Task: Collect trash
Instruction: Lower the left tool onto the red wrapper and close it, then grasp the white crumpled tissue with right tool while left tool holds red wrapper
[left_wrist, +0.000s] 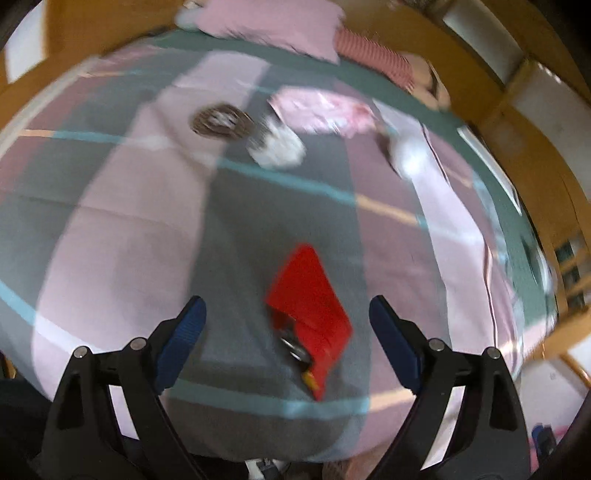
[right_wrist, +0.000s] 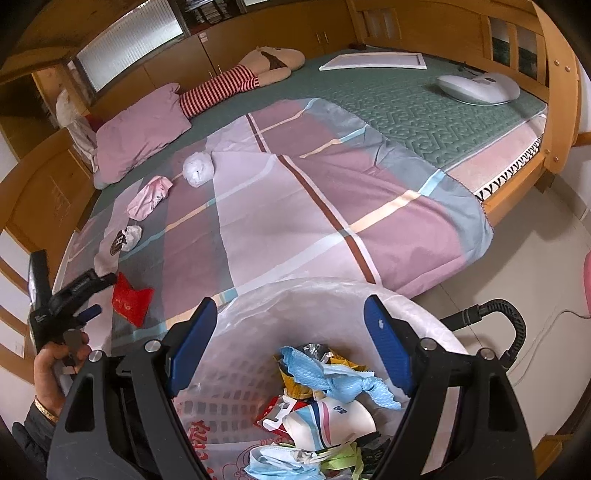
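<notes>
A red packet (left_wrist: 310, 314) lies on the patchwork bedsheet, near the bed's edge. My left gripper (left_wrist: 286, 306) hovers over it, open, with a blue pad on either side and not touching it; this view is blurred. Farther up the bed lie a round brown-and-white wrapper (left_wrist: 221, 120), a crumpled white wad (left_wrist: 277, 144), a pink wrapper (left_wrist: 321, 110) and a white ball of plastic (left_wrist: 410, 155). The right wrist view shows the left gripper (right_wrist: 101, 295) beside the red packet (right_wrist: 131, 301). My right gripper (right_wrist: 290, 304) is open and empty above the bag-lined trash bin (right_wrist: 332, 291), which holds blue masks and wrappers.
A pink pillow (right_wrist: 144, 129) and a striped plush doll (right_wrist: 236, 85) lie at the head of the bed. A white frame (right_wrist: 373, 61) and a white oval object (right_wrist: 478, 88) rest on the green mattress. Wooden bed frame (right_wrist: 554, 122) surrounds it. A black cable (right_wrist: 513, 325) loops by the bin.
</notes>
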